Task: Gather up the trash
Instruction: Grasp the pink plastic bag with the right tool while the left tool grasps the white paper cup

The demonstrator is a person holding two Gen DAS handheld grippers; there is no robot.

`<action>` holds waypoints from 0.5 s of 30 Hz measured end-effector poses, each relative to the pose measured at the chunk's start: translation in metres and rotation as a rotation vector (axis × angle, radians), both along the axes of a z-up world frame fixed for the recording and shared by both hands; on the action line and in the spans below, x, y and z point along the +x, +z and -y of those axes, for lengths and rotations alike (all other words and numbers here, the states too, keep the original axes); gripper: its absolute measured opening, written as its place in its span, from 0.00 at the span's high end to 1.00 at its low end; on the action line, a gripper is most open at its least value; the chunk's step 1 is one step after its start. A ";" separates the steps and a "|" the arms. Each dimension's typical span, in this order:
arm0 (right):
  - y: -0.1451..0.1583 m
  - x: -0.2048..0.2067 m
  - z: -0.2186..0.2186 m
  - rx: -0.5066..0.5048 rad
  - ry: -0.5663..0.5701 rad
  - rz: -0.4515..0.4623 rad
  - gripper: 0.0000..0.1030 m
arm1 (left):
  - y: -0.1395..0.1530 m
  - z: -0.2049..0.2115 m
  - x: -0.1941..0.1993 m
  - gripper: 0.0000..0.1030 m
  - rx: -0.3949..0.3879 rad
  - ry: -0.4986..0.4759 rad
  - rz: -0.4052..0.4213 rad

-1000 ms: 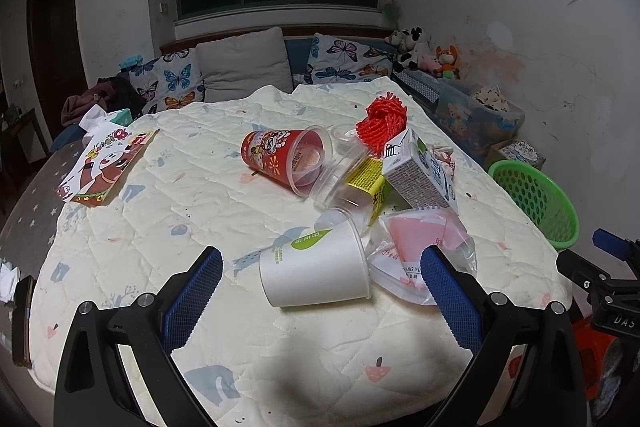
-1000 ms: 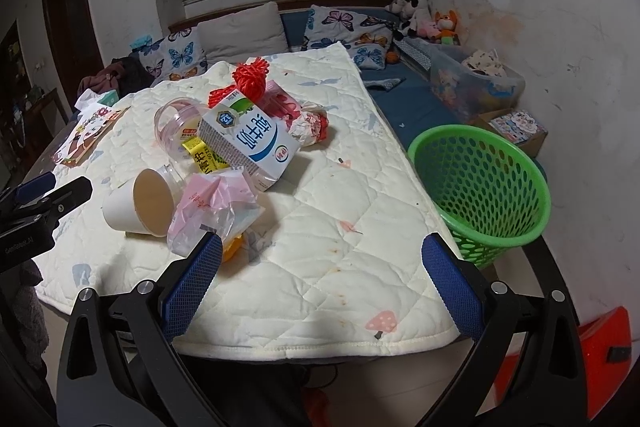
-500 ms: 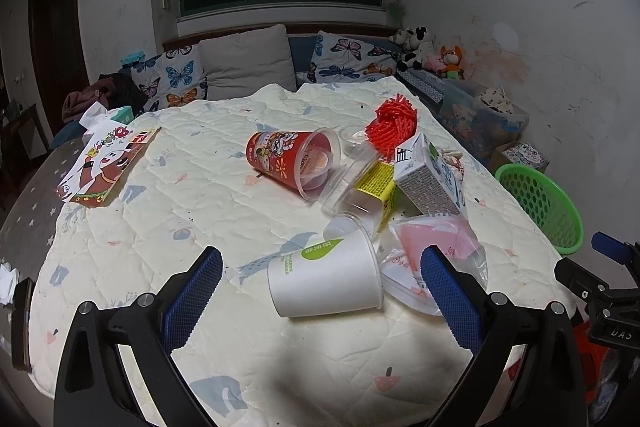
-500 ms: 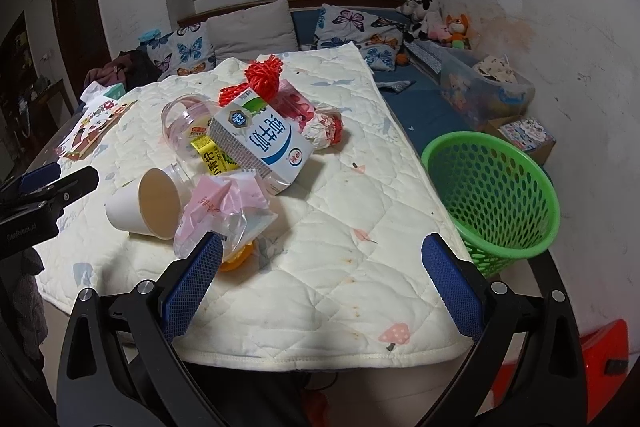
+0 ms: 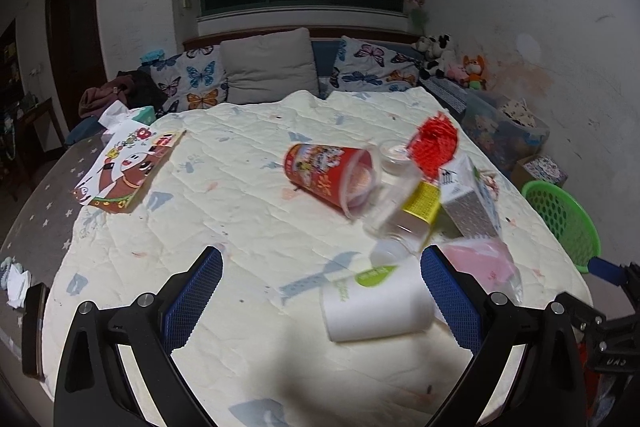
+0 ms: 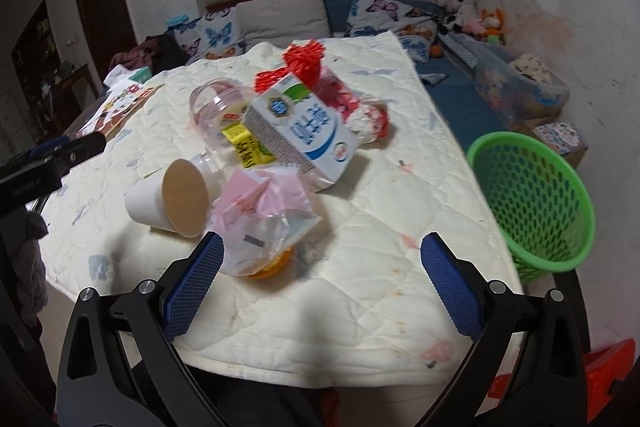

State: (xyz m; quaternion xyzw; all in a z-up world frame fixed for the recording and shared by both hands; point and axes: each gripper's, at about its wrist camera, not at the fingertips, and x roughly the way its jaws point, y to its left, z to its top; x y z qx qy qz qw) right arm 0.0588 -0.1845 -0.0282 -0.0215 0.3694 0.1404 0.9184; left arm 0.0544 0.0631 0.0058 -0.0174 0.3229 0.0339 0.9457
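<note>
Trash lies in a heap on the quilted table point(image 5: 240, 227): a white paper cup point(image 5: 376, 303) on its side, a red printed cup point(image 5: 332, 177), a clear bottle with a yellow label point(image 5: 408, 215), a milk carton point(image 6: 308, 131), a pink plastic bag point(image 6: 260, 211) and red netting point(image 5: 434, 143). My left gripper point(image 5: 322, 297) is open above the near table edge, the paper cup just inside its right finger. My right gripper point(image 6: 322, 283) is open over the near edge, its left finger beside the pink bag. A green basket point(image 6: 532, 203) stands to the right of the table.
A cartoon paper bag point(image 5: 128, 167) lies at the table's far left. Behind are butterfly pillows point(image 5: 276, 71), soft toys point(image 5: 452, 61) and a clear storage box point(image 6: 520, 87) along the wall. A red object point(image 6: 568, 371) lies on the floor under the basket.
Both grippers drifted: the left view shifted left, so the paper cup now sits toward its right finger. The right gripper came closer to the pink bag. Both stayed open.
</note>
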 end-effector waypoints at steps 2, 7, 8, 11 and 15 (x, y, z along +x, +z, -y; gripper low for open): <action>-0.001 0.003 -0.004 -0.003 0.009 -0.009 0.06 | 0.001 -0.004 0.001 0.06 0.002 0.006 0.001; -0.007 0.011 -0.012 0.026 0.034 -0.044 0.06 | 0.000 -0.015 0.003 0.06 0.011 0.001 -0.006; -0.009 0.013 -0.014 0.026 0.039 -0.052 0.06 | -0.001 -0.017 0.003 0.06 0.011 -0.005 -0.009; -0.014 0.020 -0.022 0.035 0.052 -0.074 0.06 | -0.003 -0.021 0.001 0.06 0.018 -0.037 -0.007; -0.021 0.028 -0.034 0.034 0.060 -0.095 0.07 | -0.006 -0.024 -0.002 0.06 0.037 -0.090 -0.010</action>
